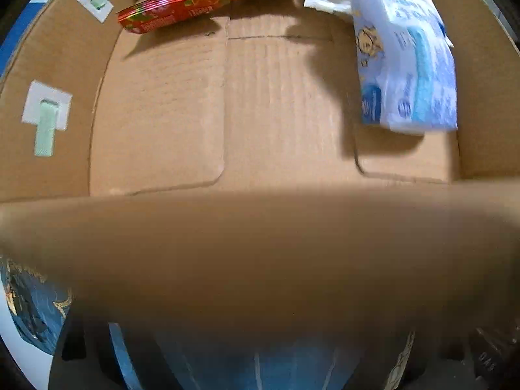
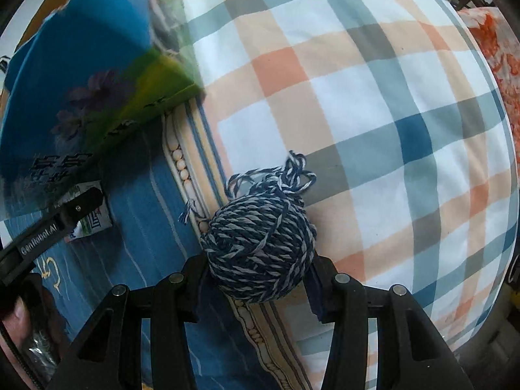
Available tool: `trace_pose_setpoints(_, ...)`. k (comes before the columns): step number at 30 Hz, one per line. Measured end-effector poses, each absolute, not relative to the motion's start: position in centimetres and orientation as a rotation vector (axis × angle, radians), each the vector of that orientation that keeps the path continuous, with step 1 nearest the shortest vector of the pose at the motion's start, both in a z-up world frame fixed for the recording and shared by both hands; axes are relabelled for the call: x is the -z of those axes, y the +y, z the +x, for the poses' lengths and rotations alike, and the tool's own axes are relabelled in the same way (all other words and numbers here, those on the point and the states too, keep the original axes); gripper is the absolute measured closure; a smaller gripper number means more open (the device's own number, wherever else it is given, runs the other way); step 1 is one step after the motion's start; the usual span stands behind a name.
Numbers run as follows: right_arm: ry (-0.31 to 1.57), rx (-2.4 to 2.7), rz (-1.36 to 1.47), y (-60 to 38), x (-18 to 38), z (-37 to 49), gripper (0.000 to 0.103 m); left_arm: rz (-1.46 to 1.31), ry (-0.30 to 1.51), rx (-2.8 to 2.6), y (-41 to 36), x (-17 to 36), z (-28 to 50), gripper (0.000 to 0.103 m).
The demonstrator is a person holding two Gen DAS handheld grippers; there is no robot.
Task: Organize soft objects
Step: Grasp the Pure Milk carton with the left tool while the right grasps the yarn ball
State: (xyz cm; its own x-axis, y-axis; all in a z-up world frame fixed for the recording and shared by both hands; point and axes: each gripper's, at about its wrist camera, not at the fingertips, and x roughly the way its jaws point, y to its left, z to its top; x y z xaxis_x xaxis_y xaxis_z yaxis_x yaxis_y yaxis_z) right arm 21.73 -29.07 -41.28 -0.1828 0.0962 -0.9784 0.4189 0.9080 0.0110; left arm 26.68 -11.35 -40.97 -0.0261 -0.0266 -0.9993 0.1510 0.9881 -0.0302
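A: The cardboard box (image 1: 162,113) is matt, ribbed corrugated board; at its far end lie glossy foil snack packets (image 1: 175,9), and by its right wall a smooth plastic tissue pack (image 1: 406,74).

B: The yarn ball (image 2: 260,243) is twisted, fuzzy wool in navy and grey. Touching it, the checked pillow (image 2: 357,113) is soft matt cloth; the right gripper (image 2: 256,279) looks like hard black plastic with metal screws.
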Motion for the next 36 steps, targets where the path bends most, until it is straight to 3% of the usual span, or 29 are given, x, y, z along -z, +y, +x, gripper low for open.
trace_pose_setpoints(14,1.851,0.137,0.244,-21.9,42.2,16.7,0.053,0.085,1.666,0.085,-5.9,41.6,15.4,0.014)
trace_pose_setpoints(28,1.865,0.156,0.164,-20.5,42.0,17.5,0.052,0.055,1.648,0.058,-6.7,43.6,13.4,0.013)
trace_pose_setpoints(36,1.816,0.138,0.097,-20.0,40.9,18.2,0.054,0.029,1.599,0.071,-6.0,40.2,13.8,0.015)
